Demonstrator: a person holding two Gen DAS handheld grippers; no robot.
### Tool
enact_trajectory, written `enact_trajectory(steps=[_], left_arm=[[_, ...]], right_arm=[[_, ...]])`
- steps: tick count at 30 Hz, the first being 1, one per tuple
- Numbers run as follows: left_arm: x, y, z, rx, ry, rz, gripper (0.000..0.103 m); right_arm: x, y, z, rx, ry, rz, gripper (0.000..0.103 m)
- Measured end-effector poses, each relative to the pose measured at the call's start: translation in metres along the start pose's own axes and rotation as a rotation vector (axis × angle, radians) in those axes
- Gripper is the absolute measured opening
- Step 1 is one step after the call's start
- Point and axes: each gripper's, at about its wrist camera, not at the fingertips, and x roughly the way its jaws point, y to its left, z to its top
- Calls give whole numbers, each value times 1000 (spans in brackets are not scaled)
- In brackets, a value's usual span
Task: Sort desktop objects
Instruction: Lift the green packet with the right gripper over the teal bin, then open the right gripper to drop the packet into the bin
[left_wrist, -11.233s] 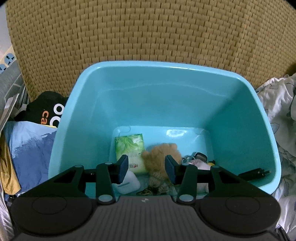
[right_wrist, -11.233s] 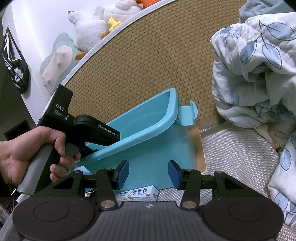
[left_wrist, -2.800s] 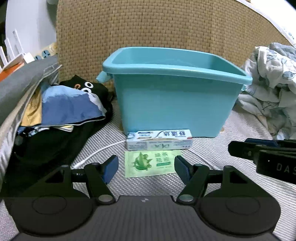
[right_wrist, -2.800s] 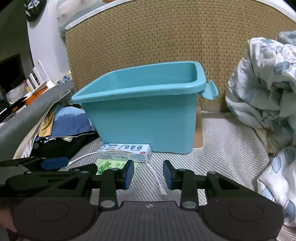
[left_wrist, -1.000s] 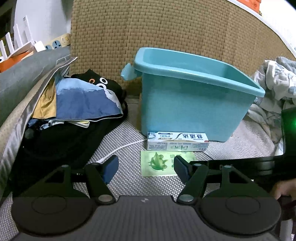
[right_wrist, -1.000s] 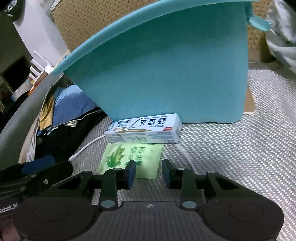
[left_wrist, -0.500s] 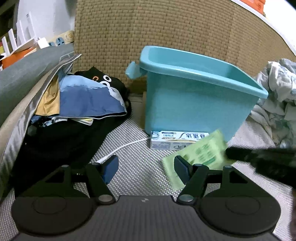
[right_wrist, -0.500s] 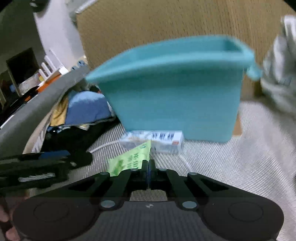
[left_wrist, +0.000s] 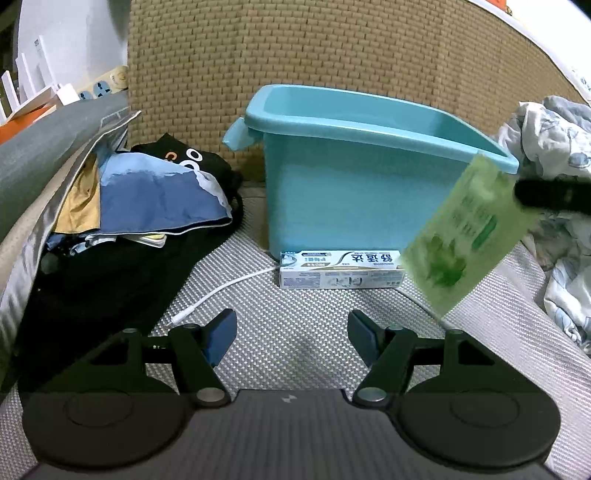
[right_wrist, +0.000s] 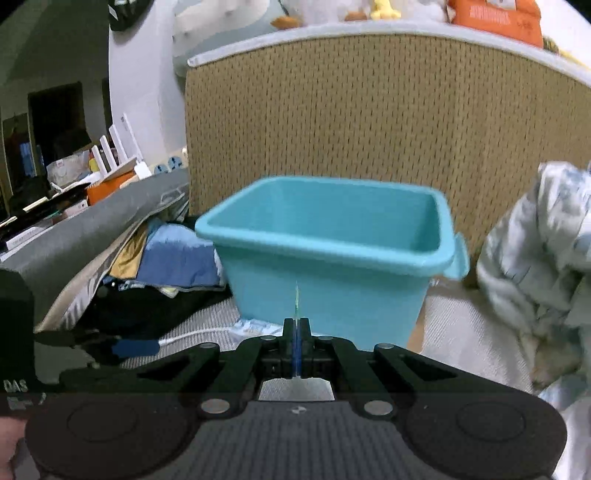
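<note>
A flat green wipes packet (left_wrist: 467, 230) hangs in the air in front of the teal tub (left_wrist: 354, 195), pinched at its upper edge by my right gripper (left_wrist: 524, 194). In the right wrist view the right gripper (right_wrist: 296, 326) is shut on the packet (right_wrist: 296, 301), which shows edge-on as a thin green line. The teal tub (right_wrist: 328, 254) stands ahead of it. A white toothpaste box (left_wrist: 340, 269) lies on the woven mat against the tub's front. My left gripper (left_wrist: 290, 334) hovers open over the mat, nothing between its fingers.
A pile of dark and blue clothes (left_wrist: 147, 195) lies left of the tub, a crumpled floral quilt (left_wrist: 554, 177) to the right. A white cable (left_wrist: 221, 290) runs across the mat. A woven headboard (left_wrist: 332, 55) stands behind the tub.
The right gripper closed on the green packet and lifted it off the mat, up and to the right. The left gripper stayed put and open.
</note>
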Motion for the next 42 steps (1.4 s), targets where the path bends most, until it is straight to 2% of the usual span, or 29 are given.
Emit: enact_trajectory(steps=[6,12,16,20,25,42], left_arm=[[3,-5,0,10,8,1,70],[4,-4,0,10,18,-1,70],[4,-4,1,0,17,-11,70],[4,-7,1,11,19,-16,70],[5,-8,2,16,23,-25,70],[8,-10,5,4,33,-49,70]], right_arm=[[-23,0,26,-16,-78,-19,0],[-44,1,70,-41,-184,-25,0],[-43,3,102,-67,-243,-48,0],[-33,1,122,-69,-266,-60,0],[-11,-4,128,-68,-249,-75,0],[48,-18,106,-35,-149,-97,0]])
